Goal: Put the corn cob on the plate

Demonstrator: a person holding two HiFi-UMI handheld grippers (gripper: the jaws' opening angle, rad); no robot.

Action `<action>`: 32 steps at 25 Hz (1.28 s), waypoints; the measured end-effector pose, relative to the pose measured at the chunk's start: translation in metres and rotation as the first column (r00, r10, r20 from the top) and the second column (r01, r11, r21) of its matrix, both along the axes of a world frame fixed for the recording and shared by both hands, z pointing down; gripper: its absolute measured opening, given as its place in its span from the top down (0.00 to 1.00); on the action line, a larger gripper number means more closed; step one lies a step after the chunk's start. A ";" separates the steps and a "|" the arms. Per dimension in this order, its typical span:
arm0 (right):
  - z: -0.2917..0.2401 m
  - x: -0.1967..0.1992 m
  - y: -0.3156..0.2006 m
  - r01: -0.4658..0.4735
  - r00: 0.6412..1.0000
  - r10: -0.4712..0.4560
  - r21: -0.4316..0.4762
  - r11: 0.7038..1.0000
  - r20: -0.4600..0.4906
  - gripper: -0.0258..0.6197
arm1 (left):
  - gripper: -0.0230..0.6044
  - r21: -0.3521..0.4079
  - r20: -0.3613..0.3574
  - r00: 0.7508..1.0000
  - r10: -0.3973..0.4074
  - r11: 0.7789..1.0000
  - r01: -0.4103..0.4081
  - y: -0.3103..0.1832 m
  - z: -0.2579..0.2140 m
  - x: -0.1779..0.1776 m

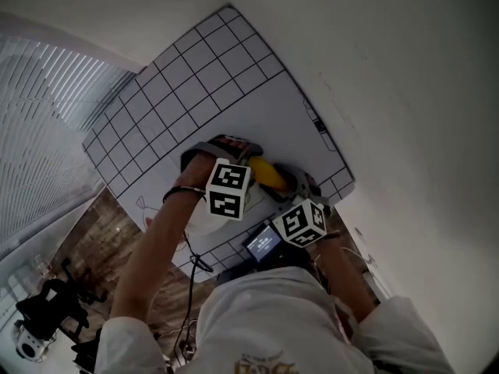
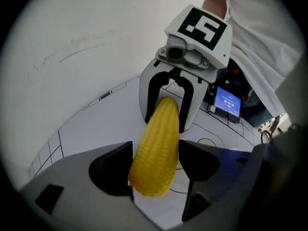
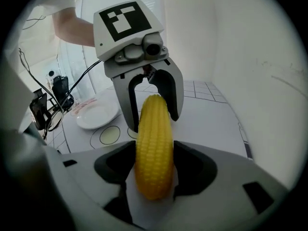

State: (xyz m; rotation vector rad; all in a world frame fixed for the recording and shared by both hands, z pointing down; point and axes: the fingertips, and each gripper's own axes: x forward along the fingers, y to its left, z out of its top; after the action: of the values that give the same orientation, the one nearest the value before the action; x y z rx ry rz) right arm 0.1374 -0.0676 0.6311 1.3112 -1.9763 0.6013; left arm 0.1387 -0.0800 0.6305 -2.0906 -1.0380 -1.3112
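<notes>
Finds the corn cob [image 1: 269, 174] lying on the counter [image 1: 234, 84], well apart from the plate [image 3: 98, 115]. Straddles one end with the left hand-held gripper [image 2: 156, 155] and the other with the right hand-held gripper [image 3: 153, 153], both released, probably for a level two-ended lift.

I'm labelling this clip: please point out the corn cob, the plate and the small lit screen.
corn cob [image 3: 154, 148], right gripper view, middle of its kernelled side.
plate [image 3: 97, 115], right gripper view, bare white inside.
small lit screen [image 2: 227, 102], left gripper view, its blue face.
</notes>
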 end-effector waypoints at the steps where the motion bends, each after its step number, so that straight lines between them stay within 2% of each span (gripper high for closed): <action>1: 0.000 0.000 0.000 0.008 1.000 -0.008 0.001 1.000 -0.008 0.58 | 0.49 0.015 -0.002 1.000 0.009 1.000 -0.009 0.000 0.003 0.000; 3: 0.000 -0.001 -0.001 0.018 1.000 -0.019 -0.002 1.000 -0.012 0.59 | 0.49 0.034 -0.003 1.000 0.018 0.999 -0.018 0.000 0.006 0.000; 8: 0.000 0.001 -0.001 0.020 1.000 -0.020 -0.006 1.000 -0.014 0.59 | 0.49 0.018 -0.004 1.000 0.023 1.000 -0.023 0.001 0.006 0.002; 13: -0.001 0.000 -0.001 0.045 0.999 -0.045 -0.014 0.999 -0.025 0.59 | 0.50 0.029 0.022 1.000 0.015 0.999 -0.016 0.001 0.006 -0.001; 25: -0.029 -0.028 -0.025 0.174 0.984 -0.172 0.042 0.984 -0.037 0.59 | 0.50 0.065 0.016 0.992 -0.124 0.990 0.123 -0.024 -0.021 -0.030; 32: -0.058 -0.050 -0.035 0.264 0.964 -0.262 0.076 0.961 -0.038 0.59 | 0.50 0.089 -0.006 0.977 -0.215 0.973 0.215 -0.032 -0.051 -0.052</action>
State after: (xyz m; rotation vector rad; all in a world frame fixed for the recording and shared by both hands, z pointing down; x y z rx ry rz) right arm 0.0878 -0.1021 0.5731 1.0703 -2.1250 0.3771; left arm 0.0863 -0.1123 0.5799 -2.1807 -0.7548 -1.4357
